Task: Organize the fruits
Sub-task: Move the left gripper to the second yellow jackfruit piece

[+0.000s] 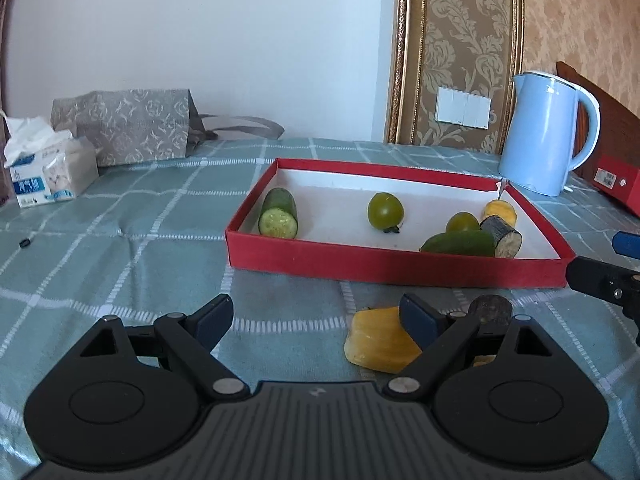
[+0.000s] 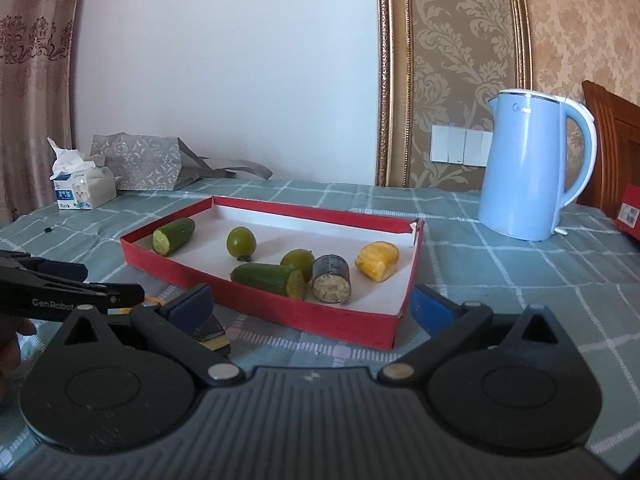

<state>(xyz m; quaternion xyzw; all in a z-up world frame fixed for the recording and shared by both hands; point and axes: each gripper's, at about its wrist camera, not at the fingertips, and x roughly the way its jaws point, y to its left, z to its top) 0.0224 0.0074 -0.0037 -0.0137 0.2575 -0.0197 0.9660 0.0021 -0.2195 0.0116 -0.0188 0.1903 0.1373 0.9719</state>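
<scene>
**A:** Nearest the lens is the left gripper [image 1: 316,320], jaws spread wide with nothing between them. The yellow chunk [image 1: 376,344] lies on the cloth just in front of the red tray [image 1: 392,266], right by the gripper's right finger and touching no pad that shows. A dark stub [image 1: 491,307] sits next to it, also outside the tray.

**B:** The right gripper [image 2: 316,308] reads the same, released and empty. A dark-and-yellow piece [image 2: 211,334] lies by its left finger, just short of the tray's front wall.

**A:** So the step looks like picking up the leftovers. Inside the tray already: a cucumber piece [image 1: 279,218] at the left end, a green tomato [image 1: 385,210] mid-tray, and a bunch at the right end.

**B:** Next move probably means shifting the left gripper sideways to straddle the yellow chunk, then closing. Both grippers point slightly down toward the tray.

**A:** The blue kettle [image 2: 534,168] is beyond the tray's far right corner, well clear.
</scene>
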